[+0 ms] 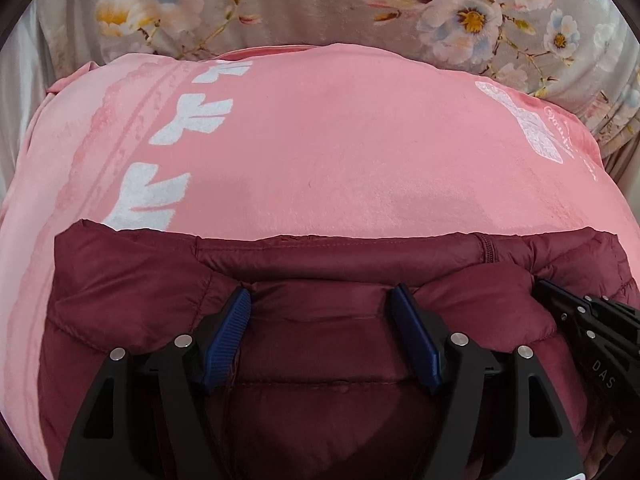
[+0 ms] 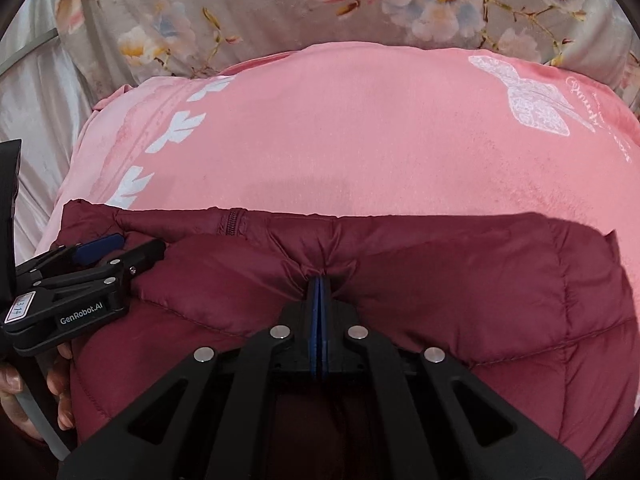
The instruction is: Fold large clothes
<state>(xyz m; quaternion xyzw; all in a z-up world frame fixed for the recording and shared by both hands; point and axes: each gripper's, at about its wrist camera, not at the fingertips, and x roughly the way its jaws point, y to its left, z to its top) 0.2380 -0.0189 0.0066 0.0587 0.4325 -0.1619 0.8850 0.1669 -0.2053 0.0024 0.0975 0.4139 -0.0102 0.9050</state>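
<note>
- Jacket (image 1: 304,320) lying folded on pink blanket (image 1: 340,140), near its front edge.
- Right gripper (image 2: 319,286) clenched on a pinch of jacket, likely anchoring the fold.
- Left gripper (image 1: 320,300) spread wide, gripping nothing, resting over the jacket, probably freed to regrip.

You see a pink blanket (image 1: 320,140) with white leaf prints (image 1: 192,116) on its left part and a white butterfly print (image 2: 536,100) on its right part. Behind the blanket lies a grey floral bedcover (image 2: 248,12). Left of the blanket there is shiny pale fabric (image 2: 36,92).
</note>
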